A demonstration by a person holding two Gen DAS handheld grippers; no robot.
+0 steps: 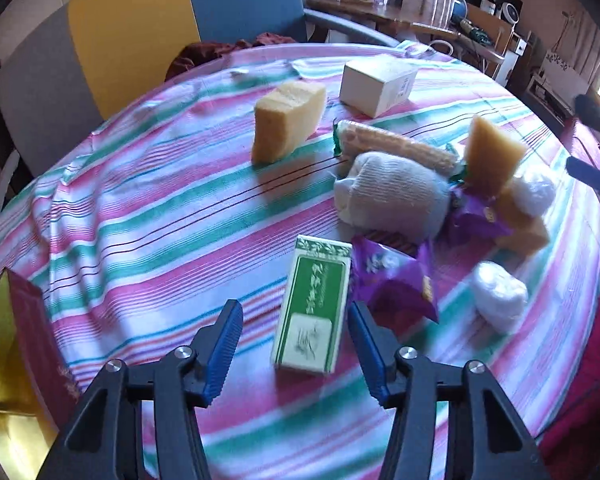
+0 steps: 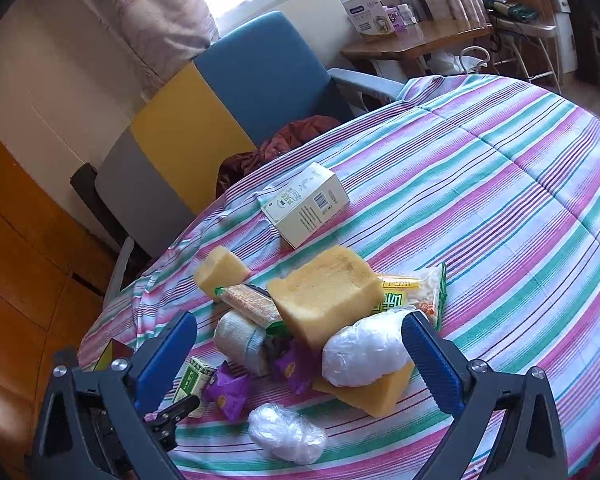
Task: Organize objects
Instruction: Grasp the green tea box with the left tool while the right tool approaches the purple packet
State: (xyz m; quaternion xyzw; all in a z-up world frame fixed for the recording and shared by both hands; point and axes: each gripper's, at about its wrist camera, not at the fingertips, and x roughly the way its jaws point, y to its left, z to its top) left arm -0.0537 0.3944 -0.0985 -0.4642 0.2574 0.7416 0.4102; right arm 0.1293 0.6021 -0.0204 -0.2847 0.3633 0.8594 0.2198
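Observation:
My left gripper [image 1: 295, 322] is open, its jaws on either side of a green and white box [image 1: 313, 305] lying on the striped tablecloth [image 1: 140, 208]. Beyond it lie purple wrappers [image 1: 396, 276], a rolled grey sock [image 1: 392, 196], a wafer pack [image 1: 396, 144], yellow sponges [image 1: 288, 120] and white wrapped bundles [image 1: 498, 296]. My right gripper [image 2: 300, 340] is open above the same pile: a big yellow sponge [image 2: 328, 288], a white wrapped bundle [image 2: 364, 352], a second bundle [image 2: 288, 434], purple wrappers [image 2: 230, 392] and the green box [image 2: 194, 382].
A white box [image 1: 376, 80] stands at the far side of the table; it also shows in the right wrist view [image 2: 306, 204]. A red and gold box [image 1: 16, 356] sits at the left edge. Chairs [image 1: 148, 32] ring the table. A noodle pack [image 2: 416, 288] lies behind the sponge.

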